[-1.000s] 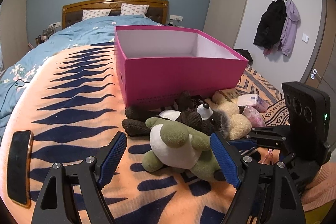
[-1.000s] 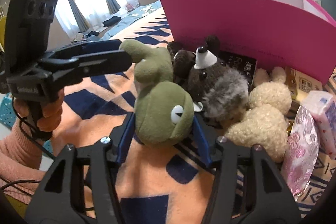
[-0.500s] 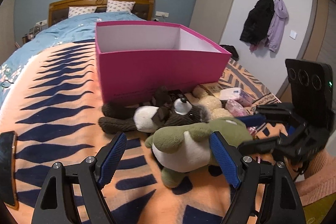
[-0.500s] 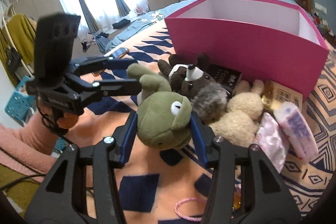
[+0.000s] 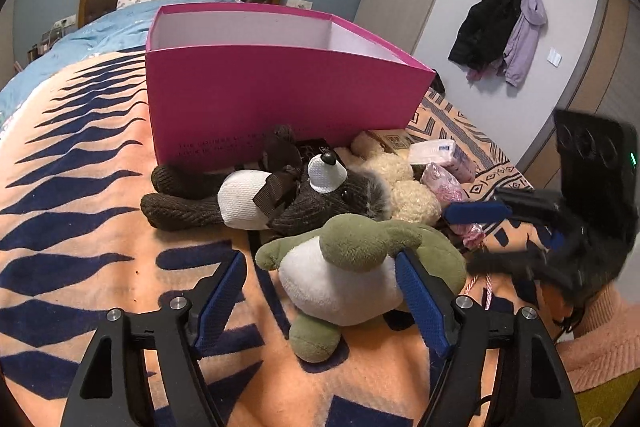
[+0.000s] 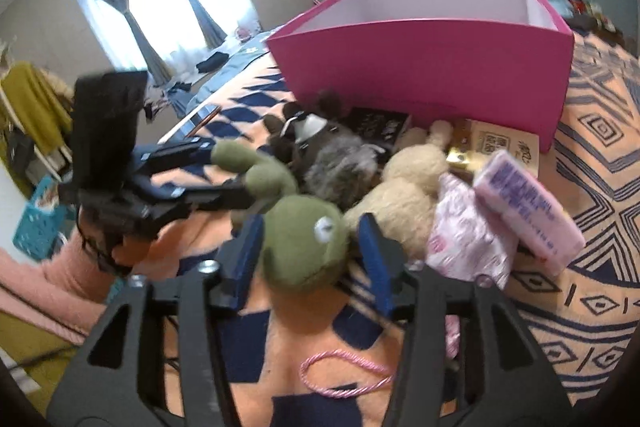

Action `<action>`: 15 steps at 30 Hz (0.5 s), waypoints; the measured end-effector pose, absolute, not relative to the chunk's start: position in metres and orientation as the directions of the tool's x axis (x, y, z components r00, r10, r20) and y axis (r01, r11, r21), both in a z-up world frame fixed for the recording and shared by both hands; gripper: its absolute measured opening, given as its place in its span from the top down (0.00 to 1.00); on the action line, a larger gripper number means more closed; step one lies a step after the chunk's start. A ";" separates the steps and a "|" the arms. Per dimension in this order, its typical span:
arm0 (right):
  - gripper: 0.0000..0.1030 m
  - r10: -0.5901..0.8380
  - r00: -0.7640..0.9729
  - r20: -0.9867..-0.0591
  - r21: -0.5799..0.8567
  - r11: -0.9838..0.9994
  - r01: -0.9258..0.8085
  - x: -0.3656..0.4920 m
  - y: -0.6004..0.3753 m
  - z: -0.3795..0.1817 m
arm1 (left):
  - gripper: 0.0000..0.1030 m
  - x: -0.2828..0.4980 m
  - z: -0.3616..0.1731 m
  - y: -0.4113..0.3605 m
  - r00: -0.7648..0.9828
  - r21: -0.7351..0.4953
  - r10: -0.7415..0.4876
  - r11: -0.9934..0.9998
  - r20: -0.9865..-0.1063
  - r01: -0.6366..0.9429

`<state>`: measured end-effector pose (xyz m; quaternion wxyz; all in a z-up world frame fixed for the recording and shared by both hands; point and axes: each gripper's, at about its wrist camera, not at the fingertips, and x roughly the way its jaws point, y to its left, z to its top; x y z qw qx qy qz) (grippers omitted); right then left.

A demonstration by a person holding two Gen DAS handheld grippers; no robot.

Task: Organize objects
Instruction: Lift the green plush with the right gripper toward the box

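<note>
A green frog plush with a white belly lies on the orange blanket between both grippers. My right gripper is shut on its head. My left gripper is open around its body; the right pad touches the plush, the left pad stands apart. In the right wrist view the left gripper reaches the frog's arm. The open pink box stands behind, its inside empty as far as I see.
A dark knitted plush, a cream fluffy plush, a tissue pack, a pink wrapped packet, a black booklet and a tan box lie before the pink box. A pink cord lies near me.
The frog plush has been lifted and dragged back from the pile toward me by the right gripper. Both grippers have drawn back, and the box looks farther away.
</note>
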<state>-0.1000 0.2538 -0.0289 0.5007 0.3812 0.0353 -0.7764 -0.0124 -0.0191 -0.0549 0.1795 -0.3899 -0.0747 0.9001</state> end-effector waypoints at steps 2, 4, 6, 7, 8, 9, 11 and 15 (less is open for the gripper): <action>0.33 -0.730 -0.235 -0.642 0.276 -0.506 0.817 -0.092 0.254 -0.034 | 0.24 -0.013 -0.055 -0.020 -0.629 -0.281 0.385 -0.923 -0.676 -0.263; 0.33 -0.696 -0.265 -0.668 0.212 -0.519 0.828 -0.083 0.247 -0.041 | 0.24 -0.015 -0.056 -0.019 -0.624 -0.287 0.391 -0.920 -0.677 -0.265; 0.33 -0.661 -0.305 -0.685 0.136 -0.528 0.838 -0.076 0.238 -0.047 | 0.24 -0.016 -0.057 -0.018 -0.620 -0.291 0.395 -0.919 -0.678 -0.267; 0.33 -0.653 -0.316 -0.688 0.117 -0.529 0.840 -0.073 0.234 -0.049 | 0.24 -0.016 -0.057 -0.018 -0.616 -0.293 0.398 -0.917 -0.679 -0.269; 0.34 -0.646 -0.320 -0.693 0.107 -0.531 0.840 -0.073 0.233 -0.053 | 0.24 -0.016 -0.058 -0.018 -0.614 -0.296 0.401 -0.916 -0.680 -0.270; 0.38 -0.642 -0.316 -0.699 0.109 -0.532 0.840 -0.074 0.227 -0.056 | 0.24 -0.017 -0.058 -0.017 -0.609 -0.301 0.405 -0.914 -0.682 -0.272; 0.45 -0.668 -0.278 -0.690 0.165 -0.520 0.838 -0.080 0.228 -0.055 | 0.25 -0.017 -0.060 -0.017 -0.601 -0.318 0.419 -0.908 -0.681 -0.272; 0.47 -0.702 -0.244 -0.669 0.240 -0.515 0.823 -0.089 0.242 -0.048 | 0.25 -0.013 -0.055 -0.019 -0.608 -0.340 0.443 -0.896 -0.659 -0.284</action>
